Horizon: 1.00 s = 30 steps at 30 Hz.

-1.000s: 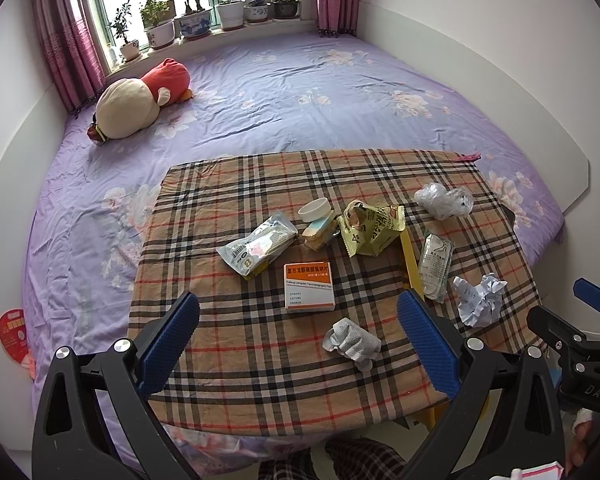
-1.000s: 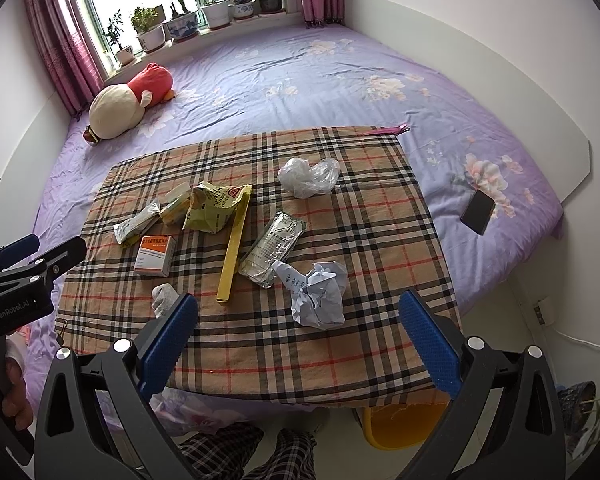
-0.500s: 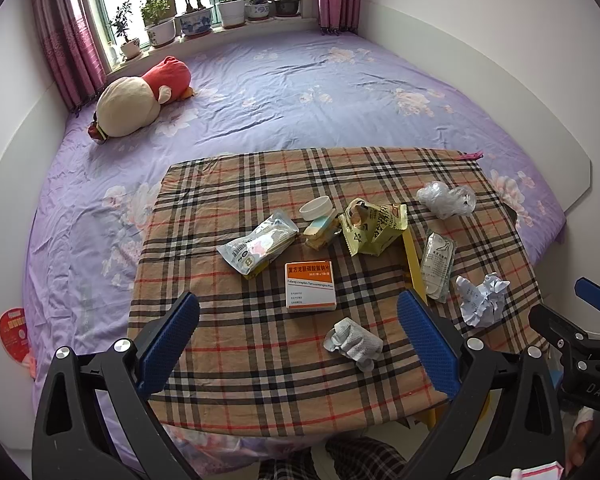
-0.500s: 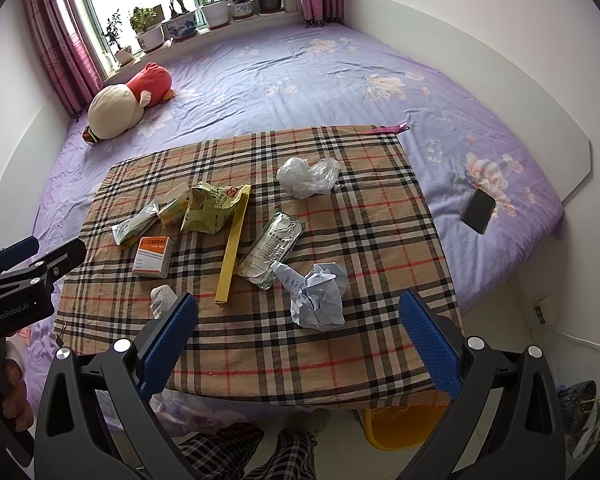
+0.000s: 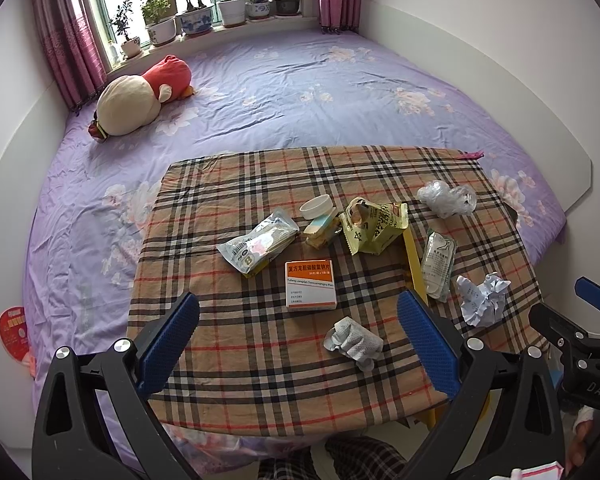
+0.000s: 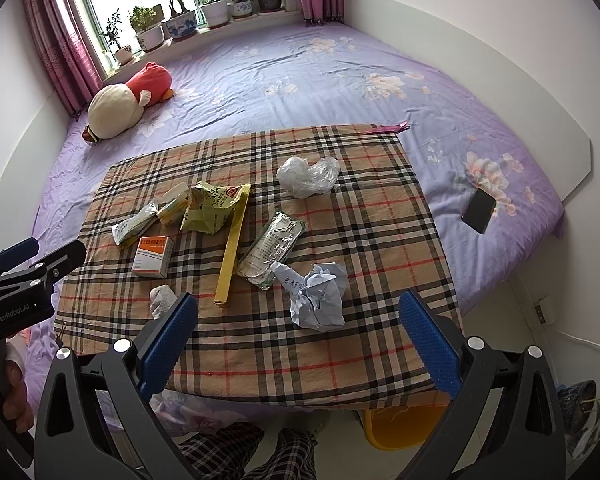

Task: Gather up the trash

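Trash lies on a plaid cloth [image 5: 228,352] on the bed: an orange-and-white medicine box [image 5: 310,285], a crumpled tissue [image 5: 354,342], a crumpled paper ball [image 6: 320,300], a yellow-green snack bag [image 5: 374,224], a clear plastic bag [image 6: 308,176], foil packets [image 5: 260,244] and a yellow strip [image 6: 232,248]. My left gripper [image 5: 298,346] is open and empty, above the cloth's near edge, the tissue between its fingers in view. My right gripper [image 6: 298,346] is open and empty, just short of the paper ball.
A yellow bin [image 6: 396,428] stands on the floor under the cloth's near right corner. A black phone [image 6: 478,210] lies on the purple bedsheet at right. A plush toy [image 5: 140,100] lies near the window. Plaid-trousered legs [image 6: 240,456] are below.
Both grippers have drifted very slightly; the scene sits a touch differently in both views. Nothing was picked up or moved.
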Each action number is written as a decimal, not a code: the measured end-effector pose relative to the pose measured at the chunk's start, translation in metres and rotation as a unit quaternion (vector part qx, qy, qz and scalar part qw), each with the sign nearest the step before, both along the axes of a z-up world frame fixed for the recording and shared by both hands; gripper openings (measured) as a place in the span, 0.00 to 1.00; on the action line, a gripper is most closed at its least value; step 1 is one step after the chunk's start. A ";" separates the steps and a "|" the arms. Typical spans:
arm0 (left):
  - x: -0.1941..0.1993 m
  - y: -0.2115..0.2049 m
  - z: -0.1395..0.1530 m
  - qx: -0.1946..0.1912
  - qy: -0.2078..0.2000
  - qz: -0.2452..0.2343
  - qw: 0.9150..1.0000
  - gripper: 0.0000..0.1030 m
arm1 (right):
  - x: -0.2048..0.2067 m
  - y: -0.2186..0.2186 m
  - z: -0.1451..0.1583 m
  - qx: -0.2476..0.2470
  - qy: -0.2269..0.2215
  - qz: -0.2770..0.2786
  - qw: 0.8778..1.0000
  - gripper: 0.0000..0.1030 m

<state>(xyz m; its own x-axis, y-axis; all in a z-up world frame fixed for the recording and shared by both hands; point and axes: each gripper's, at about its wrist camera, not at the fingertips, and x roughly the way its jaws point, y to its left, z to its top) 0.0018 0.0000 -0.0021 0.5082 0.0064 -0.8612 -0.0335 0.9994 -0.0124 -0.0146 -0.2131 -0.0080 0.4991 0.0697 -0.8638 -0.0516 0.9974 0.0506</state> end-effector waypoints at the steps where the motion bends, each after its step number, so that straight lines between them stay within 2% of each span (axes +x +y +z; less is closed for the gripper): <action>1: 0.000 0.000 0.000 0.001 0.000 0.000 1.000 0.96 | 0.000 0.000 0.000 0.000 0.001 0.000 1.000 0.97; 20: 0.002 0.002 -0.002 0.000 0.002 0.001 1.000 0.96 | 0.001 0.001 -0.001 0.000 0.003 -0.001 1.000 0.97; 30: -0.013 0.009 -0.023 -0.004 0.005 -0.006 1.000 0.96 | -0.007 0.000 -0.017 0.009 0.008 -0.005 1.000 0.97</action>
<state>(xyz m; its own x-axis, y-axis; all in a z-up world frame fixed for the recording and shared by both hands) -0.0114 0.0086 -0.0251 0.4999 -0.0067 -0.8661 -0.0208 0.9996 -0.0197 -0.0212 -0.2131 -0.0253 0.4858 0.0804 -0.8704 -0.0409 0.9968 0.0692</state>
